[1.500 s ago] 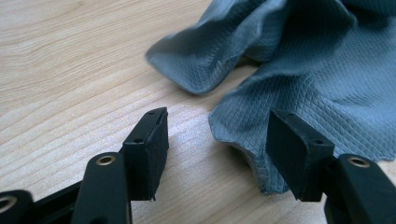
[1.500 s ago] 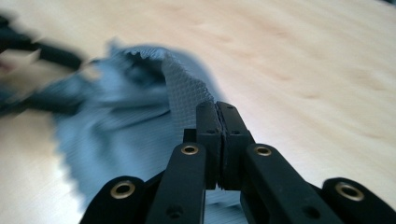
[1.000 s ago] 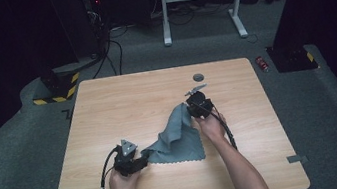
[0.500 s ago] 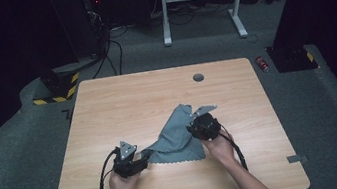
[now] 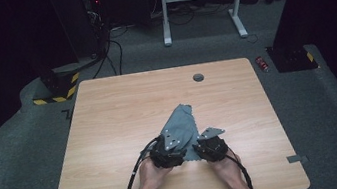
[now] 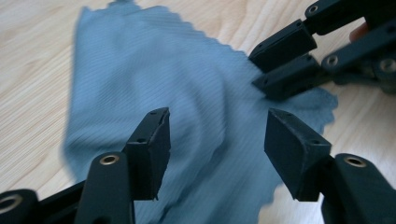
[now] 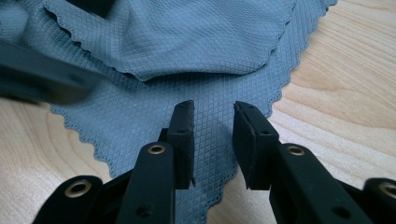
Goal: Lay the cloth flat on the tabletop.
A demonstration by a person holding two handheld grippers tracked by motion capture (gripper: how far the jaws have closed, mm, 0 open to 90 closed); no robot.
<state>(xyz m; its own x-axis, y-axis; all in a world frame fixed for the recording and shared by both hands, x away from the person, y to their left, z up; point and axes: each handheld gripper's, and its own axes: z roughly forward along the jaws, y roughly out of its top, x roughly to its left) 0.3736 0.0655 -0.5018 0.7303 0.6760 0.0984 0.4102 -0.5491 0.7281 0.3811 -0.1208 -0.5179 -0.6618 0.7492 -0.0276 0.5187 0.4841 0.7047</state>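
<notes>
A grey-blue cloth (image 5: 181,119) with a zigzag edge lies folded on the wooden table (image 5: 118,112), toward its near middle. My left gripper (image 5: 169,151) rests at the cloth's near left edge. In the left gripper view its jaws stand wide open (image 6: 215,140) just above the cloth (image 6: 187,88). My right gripper (image 5: 208,146) sits beside it at the near right corner. Its jaws are a little apart (image 7: 212,116) over the cloth's lower layer (image 7: 154,116), and a folded upper layer (image 7: 196,37) lies beyond. The right gripper (image 6: 275,63) also shows at the cloth's edge in the left gripper view.
A small round grommet (image 5: 198,77) sits near the table's far edge. On the floor are a red object (image 5: 263,63), a yellow-black striped base (image 5: 55,91), cables, and a white frame (image 5: 198,4) behind the table. Bare wood surrounds the cloth.
The right gripper came toward the near edge, bringing the lifted far part of the cloth down over itself. The left gripper slid right onto the cloth.
</notes>
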